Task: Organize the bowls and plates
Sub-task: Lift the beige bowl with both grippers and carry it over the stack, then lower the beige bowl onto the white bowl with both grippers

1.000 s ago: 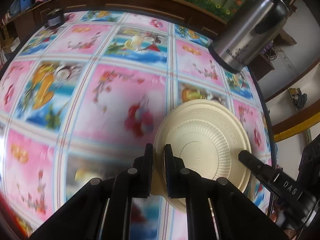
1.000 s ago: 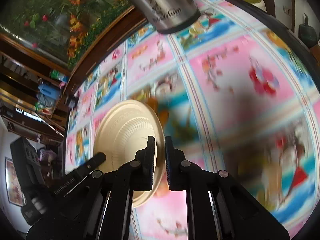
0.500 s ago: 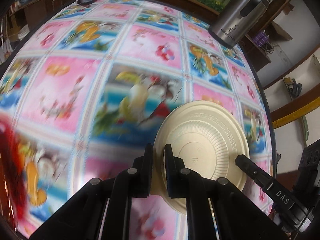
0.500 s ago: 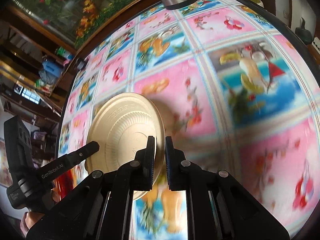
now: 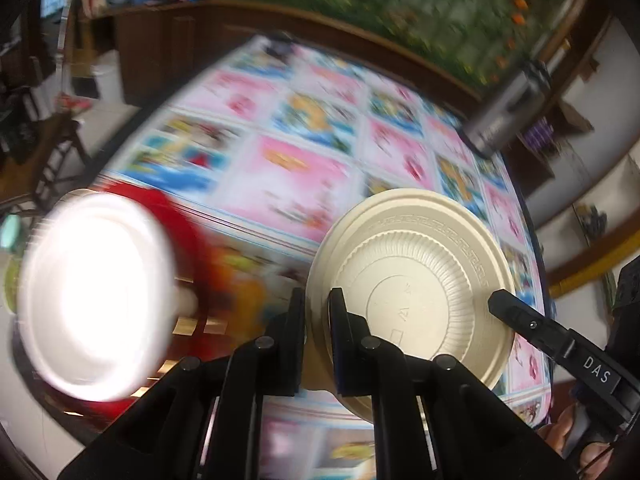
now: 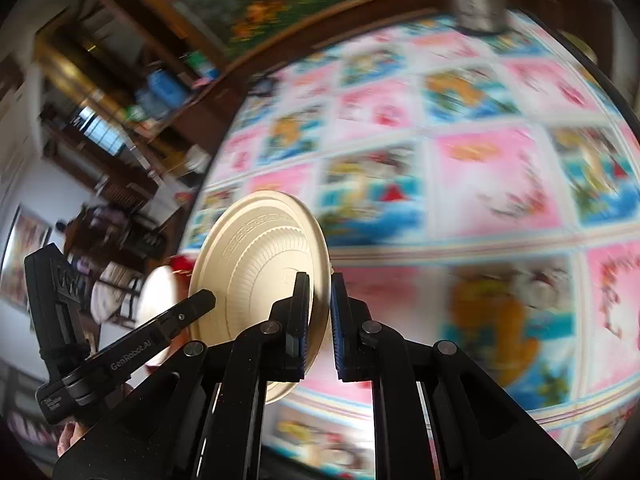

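Both grippers hold one cream ribbed plate (image 5: 416, 296) above the table, underside towards the cameras. My left gripper (image 5: 317, 312) is shut on its left rim. My right gripper (image 6: 320, 300) is shut on the opposite rim of the plate (image 6: 256, 264). The right gripper's finger (image 5: 516, 312) shows at the plate's right edge in the left wrist view, and the left gripper's finger (image 6: 188, 308) shows in the right wrist view. A white bowl on red ones (image 5: 92, 304) stands at the table's left edge, blurred; it also shows in the right wrist view (image 6: 160, 292).
The round table (image 5: 304, 184) has a pink and blue pictured cloth. A steel flask (image 5: 508, 116) stands at its far right edge. A small dark object (image 5: 280, 40) sits at the far edge. A wooden rail and shelves lie beyond.
Both grippers have carried the plate leftwards across the table. The white bowl on the red stack has come into view at the left. The flask has receded.
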